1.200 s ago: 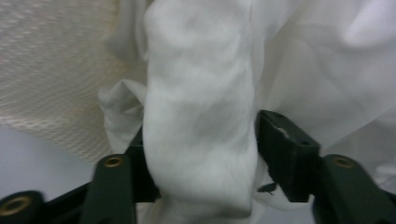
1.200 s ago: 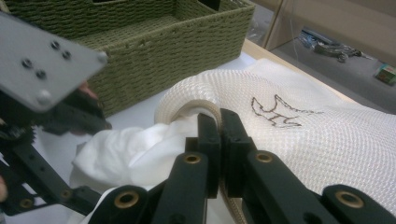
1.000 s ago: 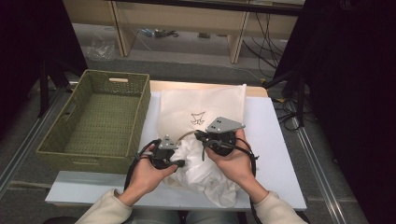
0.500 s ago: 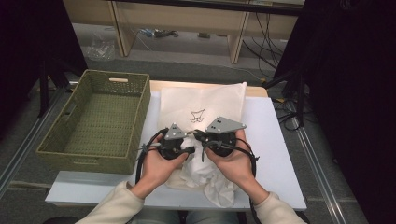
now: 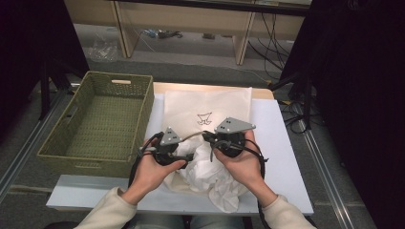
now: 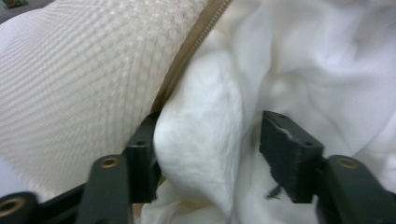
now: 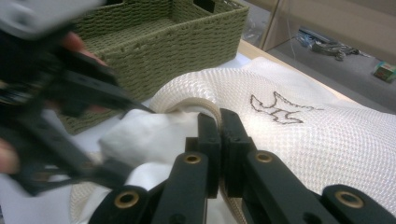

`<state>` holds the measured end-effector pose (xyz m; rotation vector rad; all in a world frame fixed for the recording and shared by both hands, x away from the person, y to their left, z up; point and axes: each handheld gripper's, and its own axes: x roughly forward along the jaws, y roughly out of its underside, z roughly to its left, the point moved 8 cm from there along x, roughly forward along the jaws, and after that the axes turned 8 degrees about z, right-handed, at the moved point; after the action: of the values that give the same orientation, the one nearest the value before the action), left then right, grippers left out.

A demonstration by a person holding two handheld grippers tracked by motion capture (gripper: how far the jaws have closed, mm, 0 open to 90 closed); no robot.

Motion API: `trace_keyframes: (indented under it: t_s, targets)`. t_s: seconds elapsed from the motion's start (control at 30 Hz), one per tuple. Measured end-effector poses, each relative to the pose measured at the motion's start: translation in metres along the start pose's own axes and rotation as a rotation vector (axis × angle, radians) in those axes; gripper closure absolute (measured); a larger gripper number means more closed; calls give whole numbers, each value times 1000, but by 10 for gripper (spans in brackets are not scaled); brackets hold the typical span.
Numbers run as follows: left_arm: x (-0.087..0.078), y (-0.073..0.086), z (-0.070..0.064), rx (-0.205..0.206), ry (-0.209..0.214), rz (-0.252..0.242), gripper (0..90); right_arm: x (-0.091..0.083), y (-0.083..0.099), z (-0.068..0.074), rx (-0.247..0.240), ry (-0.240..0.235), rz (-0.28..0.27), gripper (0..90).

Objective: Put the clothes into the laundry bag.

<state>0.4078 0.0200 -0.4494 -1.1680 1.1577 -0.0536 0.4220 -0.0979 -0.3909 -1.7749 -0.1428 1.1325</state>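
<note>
Right gripper (image 7: 219,122) jaws pinched on mesh bag's (image 7: 327,154) zipper edge (image 7: 205,105), left gripper (image 6: 208,154) jaws spread around white cloth (image 6: 201,154), green basket (image 5: 102,119) just beside bag.

No words, brand names or numbers can be read anywhere on the table. The one mark is a small dark outline drawing, shaped like a winged or horned figure, printed on the cream mesh bag (image 5: 205,107); it shows near the bag's middle in the high view and again, closer, in the right gripper view.
</note>
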Motion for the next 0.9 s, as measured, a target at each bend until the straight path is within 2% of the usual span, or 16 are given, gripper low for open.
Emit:
trace_keyframes:
  t_s: [0.13, 0.3, 0.37, 0.4, 0.47, 0.53, 0.6, 0.7, 0.73, 0.77, 0.8, 0.83, 0.9]
  targets:
    - [-15, 12, -12, 25, 17, 7, 360, 1, 0, 0, 1, 3, 0, 894]
    - [-15, 17, -29, 74, 25, 45, 284, 0, 0, -3, -6, 14, -3, 894]
    - [-13, 16, -36, 97, 49, 54, 248, 0, 1, -2, 7, 3, 3, 894]
    - [-12, 15, -39, 95, 51, 55, 237, 0, 0, -3, 11, 11, -1, 894]
    - [-5, 16, -43, 94, 78, 62, 201, 0, 0, -3, -4, 15, -5, 894]
    - [3, 18, -44, 81, 65, 69, 175, 1, 0, -3, -18, 22, -3, 894]
    - [15, 19, -47, 78, 60, 69, 161, 2, 1, 0, -2, 0, 10, 894]
    - [28, 19, -50, 92, 45, 75, 157, 4, 0, 1, 3, 14, 4, 894]
    - [32, 18, -49, 112, 36, 78, 164, 4, 1, 3, 3, 2, 17, 894]
    - [35, 17, -46, 113, 19, 81, 188, 4, 1, 3, 4, 0, 18, 894]
    - [38, 16, -43, 124, 6, 79, 235, 5, 1, 3, -5, -2, 15, 894]
    - [41, 14, -41, 109, -7, 65, 289, 5, 1, 3, -6, -3, 16, 894]
    - [44, 10, -35, 94, -6, 43, 471, 6, 2, 4, -2, -1, 12, 894]
